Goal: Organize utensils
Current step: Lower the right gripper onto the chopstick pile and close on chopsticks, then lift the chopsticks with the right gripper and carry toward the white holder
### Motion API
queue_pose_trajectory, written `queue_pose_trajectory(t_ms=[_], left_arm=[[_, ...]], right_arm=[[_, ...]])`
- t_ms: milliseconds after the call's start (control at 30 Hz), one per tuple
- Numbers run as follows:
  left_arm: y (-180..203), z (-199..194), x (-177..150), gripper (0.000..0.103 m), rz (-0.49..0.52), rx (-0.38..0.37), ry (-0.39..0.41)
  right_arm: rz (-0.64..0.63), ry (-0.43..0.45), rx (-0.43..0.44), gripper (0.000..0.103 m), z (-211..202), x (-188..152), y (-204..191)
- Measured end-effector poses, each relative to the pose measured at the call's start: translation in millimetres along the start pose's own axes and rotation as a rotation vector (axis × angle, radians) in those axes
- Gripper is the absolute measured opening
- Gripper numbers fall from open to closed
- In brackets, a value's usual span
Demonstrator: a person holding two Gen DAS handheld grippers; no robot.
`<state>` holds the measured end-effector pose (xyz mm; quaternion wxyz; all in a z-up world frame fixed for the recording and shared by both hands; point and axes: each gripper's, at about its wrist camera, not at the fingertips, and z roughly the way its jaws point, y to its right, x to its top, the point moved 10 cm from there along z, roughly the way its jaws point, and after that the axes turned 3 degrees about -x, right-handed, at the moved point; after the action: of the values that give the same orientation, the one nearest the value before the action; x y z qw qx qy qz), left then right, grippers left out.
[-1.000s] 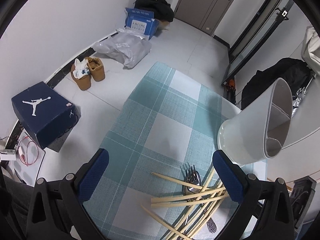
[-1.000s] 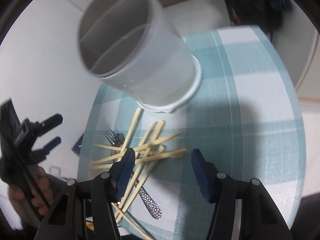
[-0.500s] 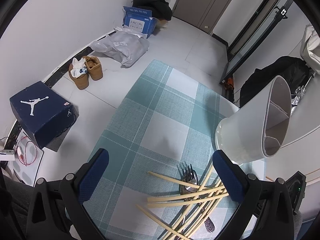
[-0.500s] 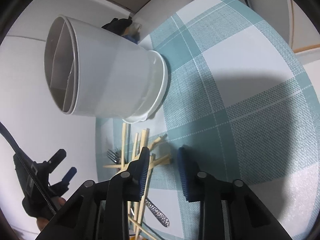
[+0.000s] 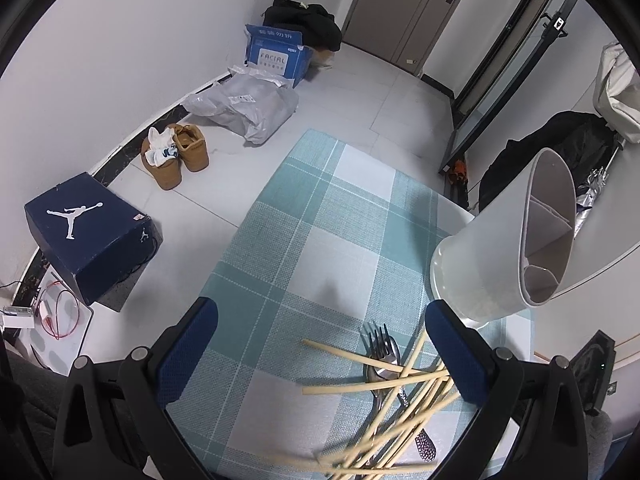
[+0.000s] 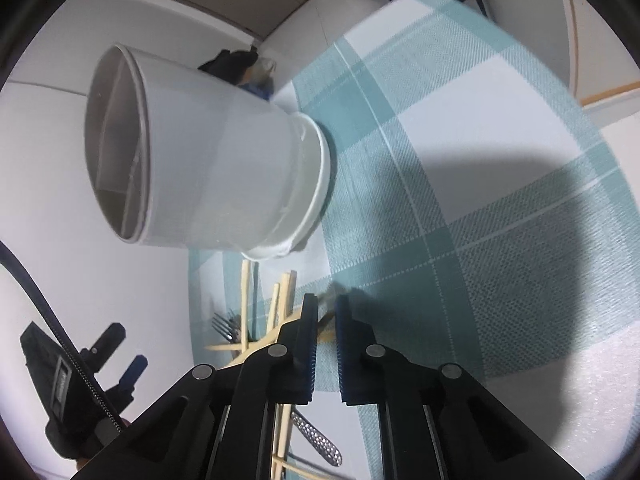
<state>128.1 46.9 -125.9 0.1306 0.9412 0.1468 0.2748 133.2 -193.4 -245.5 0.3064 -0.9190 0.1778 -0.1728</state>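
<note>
Wooden chopsticks (image 6: 280,308) pinched by right fingers (image 6: 308,320) beside holder (image 6: 224,168); left fingers (image 5: 188,348) spread over bare cloth (image 5: 320,240).

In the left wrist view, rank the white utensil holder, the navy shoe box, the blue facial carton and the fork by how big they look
1. White utensil holder, though it sits nearest the camera.
2. Navy shoe box.
3. Blue facial carton, farther away, so possibly understated.
4. Fork, partly under chopsticks.

The left hand-held gripper (image 5: 320,344) hangs wide open over the checked tablecloth (image 5: 320,240). Wooden chopsticks (image 5: 380,386) lie criss-crossed over a fork (image 5: 378,344), beside a white divided utensil holder (image 5: 508,240). A shoebox (image 5: 88,236) sits on the floor.
</note>
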Motion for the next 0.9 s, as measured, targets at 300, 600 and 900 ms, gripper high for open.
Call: queue_pose_trajectory(t_ms=[300, 600, 900], left_arm=[[18.9, 2.7, -8.5, 0.102, 0.095, -0.026, -0.013], [57.7, -0.8, -24.6, 0.102, 0.352, -0.008, -0.017], [68.3, 1.2, -28.1, 0.102, 0.409, 0.002, -0.045]], right_arm=[[-0.026, 0.126, 0.021, 0.005, -35.9, 17.2, -9.2], [0.034, 0.195, 0.054, 0.004, -61.0, 32.4, 6.8], [0.043, 0.224, 0.107, 0.004, -73.1, 37.3, 6.6]])
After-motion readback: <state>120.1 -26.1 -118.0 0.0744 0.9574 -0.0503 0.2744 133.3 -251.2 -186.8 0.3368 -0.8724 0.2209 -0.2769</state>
